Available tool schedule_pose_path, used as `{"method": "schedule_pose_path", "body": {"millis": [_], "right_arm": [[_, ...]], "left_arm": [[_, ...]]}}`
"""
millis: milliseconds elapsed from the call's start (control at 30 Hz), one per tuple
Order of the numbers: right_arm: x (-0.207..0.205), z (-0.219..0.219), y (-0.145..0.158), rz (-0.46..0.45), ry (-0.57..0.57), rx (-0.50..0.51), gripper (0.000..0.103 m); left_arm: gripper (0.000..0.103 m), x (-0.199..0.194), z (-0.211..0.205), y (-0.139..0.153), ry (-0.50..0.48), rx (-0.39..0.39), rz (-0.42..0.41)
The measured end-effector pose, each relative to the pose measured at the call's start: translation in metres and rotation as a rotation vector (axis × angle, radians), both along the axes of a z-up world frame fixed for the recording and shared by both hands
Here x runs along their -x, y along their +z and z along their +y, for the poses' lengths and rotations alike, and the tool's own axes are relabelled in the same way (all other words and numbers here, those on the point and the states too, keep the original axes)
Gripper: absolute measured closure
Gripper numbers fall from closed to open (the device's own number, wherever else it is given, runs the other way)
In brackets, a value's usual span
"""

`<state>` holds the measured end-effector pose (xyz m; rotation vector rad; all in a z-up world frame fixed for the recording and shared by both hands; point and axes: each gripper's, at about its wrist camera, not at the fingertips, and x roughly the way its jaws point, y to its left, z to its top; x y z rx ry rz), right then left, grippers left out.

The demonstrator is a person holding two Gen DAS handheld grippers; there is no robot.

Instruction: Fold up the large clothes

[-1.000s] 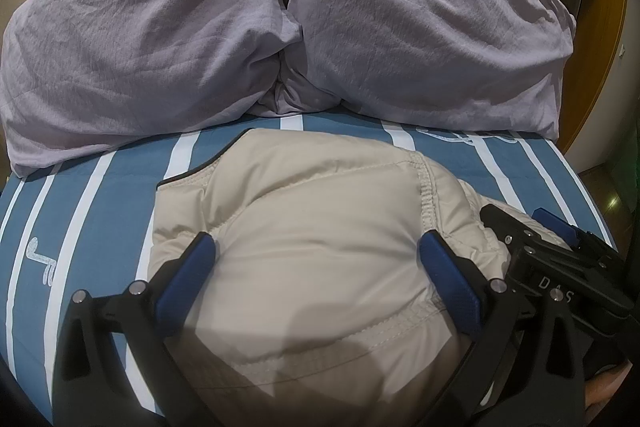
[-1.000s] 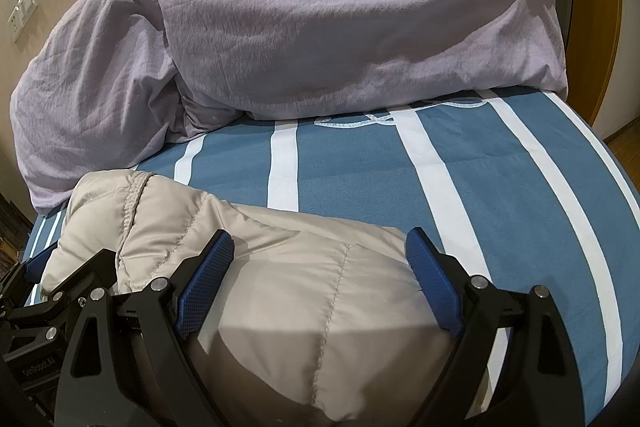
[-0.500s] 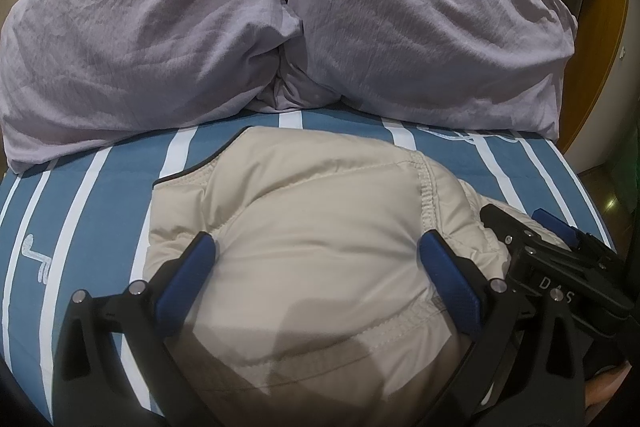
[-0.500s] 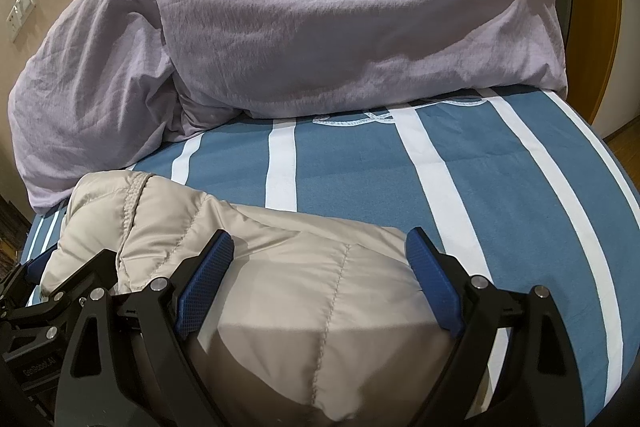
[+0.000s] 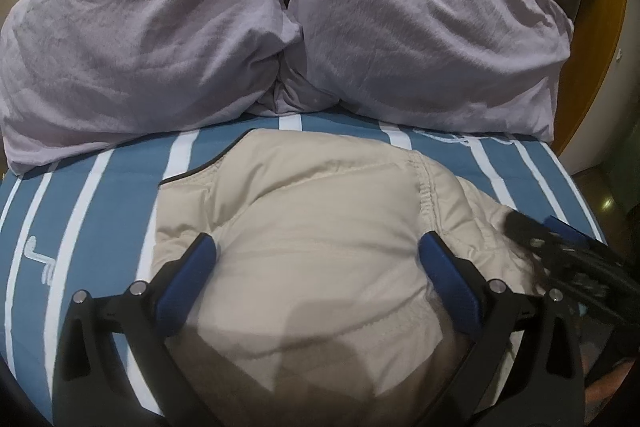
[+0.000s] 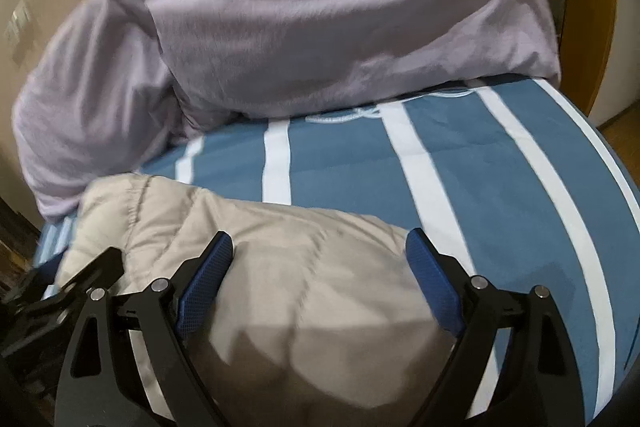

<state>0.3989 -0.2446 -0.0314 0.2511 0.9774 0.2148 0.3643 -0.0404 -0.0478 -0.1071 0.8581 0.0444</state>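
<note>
- Closest to me, my left gripper (image 5: 316, 259) hangs over the middle of the beige puffer jacket (image 5: 320, 227) with its blue pads (image 5: 188, 279) spread wide; padding bulges up between them but neither pad bites into it, so I hold nothing on that side.
- Beside it, my right gripper (image 6: 320, 267) is just as wide, straddling the rounded right end of the jacket without pinching the fabric. Its picture is smeared, so I cannot say whether a pad brushes the cloth.
- Each gripper shows at the edge of the other's view, so the two sit close together over the same bundle; I judge that both stand apart because the jacket needs no holding just now.
- Under the grippers the jacket lies as a compact, puffy mound on the near part of the bed, a gathered elastic seam (image 5: 424, 187) running over its top and a dark-edged hem (image 5: 192, 175) at its left. It looks folded in on itself already, which is why it bulges rather than lying flat; the fill may spring back open unless it is pressed or tucked.
- Around it the blue-and-white striped sheet (image 6: 500, 195) is bare to the right, leaving room to set the bundle down or square it.
- Farthest off, the lilac duvet (image 5: 200, 27) is heaped against the wall, I would guess pushed back to keep the folding space free.
</note>
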Motion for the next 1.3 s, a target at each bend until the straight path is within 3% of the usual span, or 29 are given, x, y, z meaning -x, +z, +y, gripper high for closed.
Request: {"method": "schedule_pose_path", "body": {"millis": [167,333,533,1300], "right_arm": [[0.044,-0.023,0.022,-0.046,0.035,-0.039,0.019],[0.069,-0.028,0.021,-0.034,0.062,-0.032,0.022],[0.075,-0.027,0.01,-0.027,0.074,-0.01,0.022],[0.083,-0.03,-0.016,-0.015,0.035,-0.065,0.021]], "left_arm": [[0.002,0.028,0.005,0.02,-0.027,0.045,-0.045],[0.002,0.051,0.0,0.024,-0.063,0.055,-0.051],[0.002,0.059,-0.014,0.014,-0.08,-0.021,-0.057],[0.002,0.061,-0.015,0.003,-0.074,-0.054,-0.064]]}}
